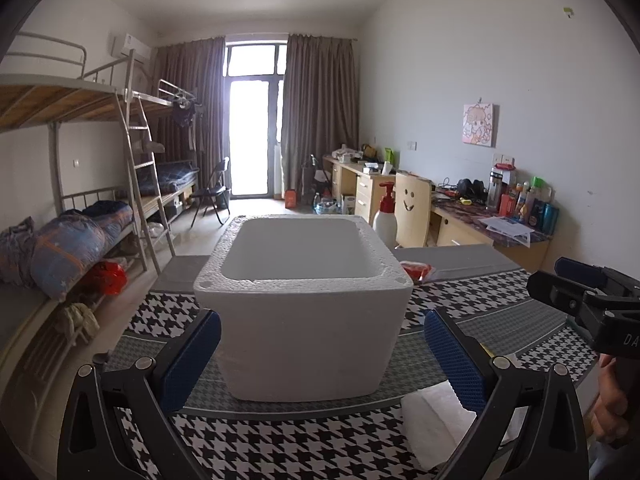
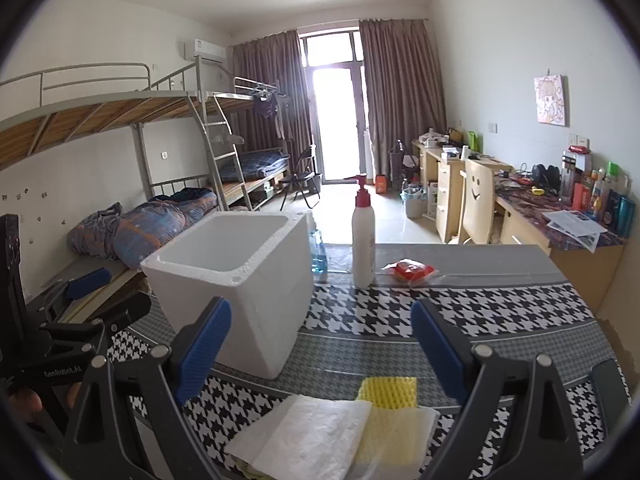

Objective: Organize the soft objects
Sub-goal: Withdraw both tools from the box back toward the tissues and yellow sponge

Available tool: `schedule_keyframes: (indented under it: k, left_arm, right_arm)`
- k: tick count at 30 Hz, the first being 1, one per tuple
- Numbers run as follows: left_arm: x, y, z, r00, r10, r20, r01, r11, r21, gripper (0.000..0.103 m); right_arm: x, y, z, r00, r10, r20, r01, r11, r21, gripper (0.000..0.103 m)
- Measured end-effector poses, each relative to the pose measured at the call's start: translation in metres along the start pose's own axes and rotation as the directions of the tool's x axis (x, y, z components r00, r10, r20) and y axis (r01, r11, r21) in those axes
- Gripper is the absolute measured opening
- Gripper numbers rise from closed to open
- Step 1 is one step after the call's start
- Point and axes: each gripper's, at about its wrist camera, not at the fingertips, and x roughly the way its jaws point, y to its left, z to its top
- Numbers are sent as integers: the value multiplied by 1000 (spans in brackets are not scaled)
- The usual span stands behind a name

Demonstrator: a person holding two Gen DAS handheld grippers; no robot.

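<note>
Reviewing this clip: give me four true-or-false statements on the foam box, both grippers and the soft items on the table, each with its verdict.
1. The white foam box is empty inside. True.
2. The right gripper is clamped on the yellow foam net sleeve. False: it is open, holding nothing; the sleeve lies on the table.
3. The white pump bottle with a red top stands upright on the houndstooth-patterned table. True.
4. The left gripper holds the white folded sheet. False: it is open, straddling the box front.

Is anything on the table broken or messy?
The white foam box has a rough, crumbly rim, chipped at its near corner. The soft sheets by the right gripper lie in a loose, uneven pile. Nothing is spilled.
</note>
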Motion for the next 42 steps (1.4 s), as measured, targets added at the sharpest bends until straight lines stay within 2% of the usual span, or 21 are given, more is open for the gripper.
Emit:
schedule_keyframes:
  k: [12, 16, 23, 29, 42]
  left_arm:
    - [-3, -23, -5, 998, -51, 39, 49, 996, 71, 102]
    - [1, -29, -6, 995, -94, 17, 93, 993, 78, 102]
    - [2, -34, -9, 993, -113, 19, 111, 990, 90, 102]
    - [-1, -43, -16, 987, -163, 8, 161, 980, 115, 102]
    - [8, -49, -26, 987, -157, -45, 161, 981, 105, 102]
  right_arm:
    - [-10, -10, -7, 999, -48, -18, 48, 999, 20, 94]
    - [-13, -12, -10, 998, -54, -16, 54, 998, 23, 94]
    - [-14, -19, -12, 998, -62, -27, 63, 997, 39, 94]
    - [-15, -24, -17, 997, -70, -36, 72, 996, 51, 94]
    - [-16, -23, -31, 995, -77, -62, 81, 995, 57, 94]
